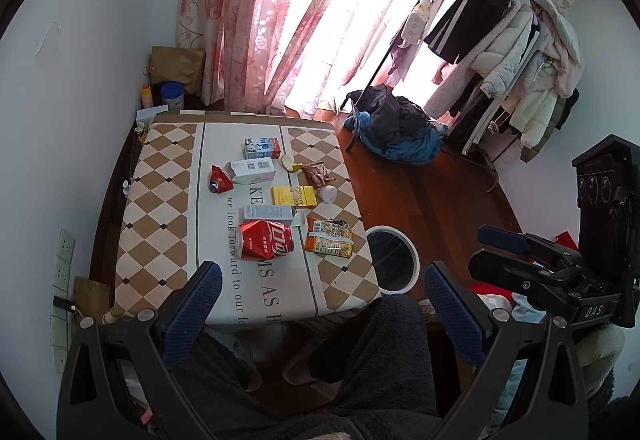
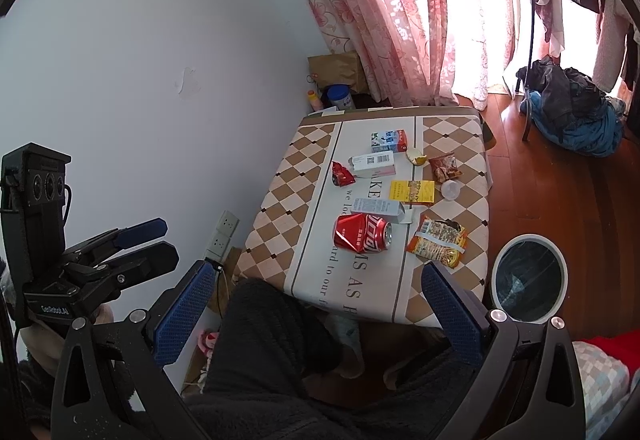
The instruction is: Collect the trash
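Note:
A low table (image 1: 160, 199) (image 2: 280, 207) with a checked cloth holds the trash. Nearest lies a crushed red cola can (image 1: 265, 244) (image 2: 362, 238), with an orange snack wrapper (image 1: 329, 243) (image 2: 437, 241) to its right. Behind them are a yellow box (image 1: 294, 195), a pale blue box (image 1: 268, 213), a barcode box (image 1: 252, 169), a milk carton (image 1: 262, 147), a red wrapper (image 1: 219, 179) and a small white cup (image 1: 329, 193). A white-rimmed bin (image 1: 390, 228) (image 2: 564, 280) stands at the table's right. My left gripper (image 1: 324, 304) (image 2: 160, 242) and right gripper (image 2: 318, 308) (image 1: 492, 254) hover open before the table, holding nothing.
A person's legs in dark trousers (image 1: 360, 360) fill the foreground below the grippers. A clothes rack (image 1: 512, 51) and a heap of clothes (image 1: 396, 127) occupy the wooden floor at the right. A paper bag and a blue tin (image 1: 172, 95) sit in the far corner.

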`<action>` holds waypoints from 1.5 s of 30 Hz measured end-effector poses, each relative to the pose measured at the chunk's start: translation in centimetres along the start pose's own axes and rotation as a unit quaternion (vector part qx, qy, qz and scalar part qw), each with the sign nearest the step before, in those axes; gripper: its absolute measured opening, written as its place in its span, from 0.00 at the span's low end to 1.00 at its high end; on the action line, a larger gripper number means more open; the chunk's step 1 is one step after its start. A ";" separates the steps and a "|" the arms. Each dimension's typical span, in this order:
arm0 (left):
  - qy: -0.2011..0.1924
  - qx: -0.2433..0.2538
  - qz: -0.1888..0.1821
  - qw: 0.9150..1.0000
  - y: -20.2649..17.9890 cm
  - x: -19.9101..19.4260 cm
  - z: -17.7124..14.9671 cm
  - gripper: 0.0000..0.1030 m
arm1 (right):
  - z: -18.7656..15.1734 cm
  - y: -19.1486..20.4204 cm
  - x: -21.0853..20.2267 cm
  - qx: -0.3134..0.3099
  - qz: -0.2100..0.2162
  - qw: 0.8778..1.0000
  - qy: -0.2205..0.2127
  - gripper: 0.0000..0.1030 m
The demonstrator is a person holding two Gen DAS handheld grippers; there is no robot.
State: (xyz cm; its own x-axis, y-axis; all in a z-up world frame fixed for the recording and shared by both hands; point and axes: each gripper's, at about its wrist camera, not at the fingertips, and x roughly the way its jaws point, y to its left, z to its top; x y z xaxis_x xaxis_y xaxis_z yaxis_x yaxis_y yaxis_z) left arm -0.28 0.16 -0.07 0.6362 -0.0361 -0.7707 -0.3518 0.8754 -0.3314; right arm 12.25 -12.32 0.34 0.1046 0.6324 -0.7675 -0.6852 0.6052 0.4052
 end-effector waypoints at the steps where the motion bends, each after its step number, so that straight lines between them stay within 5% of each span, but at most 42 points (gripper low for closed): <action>1: 0.000 -0.001 0.000 1.000 0.0 0.0 -0.1 1.00 | 0.0 0.0 -0.1 0.000 0.000 1.000 0.000 1.00; 45: -0.001 -0.008 -0.009 1.000 0.7 -0.2 0.0 1.00 | 0.4 0.7 -0.5 -0.014 -0.002 1.000 0.003 1.00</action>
State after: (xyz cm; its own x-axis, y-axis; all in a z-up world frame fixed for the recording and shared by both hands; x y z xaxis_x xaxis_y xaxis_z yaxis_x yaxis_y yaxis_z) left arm -0.67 0.83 -0.13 0.6445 -0.0509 -0.7629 -0.3503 0.8673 -0.3538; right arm 12.02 -12.05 1.25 0.1033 0.6273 -0.7719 -0.7043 0.5941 0.3885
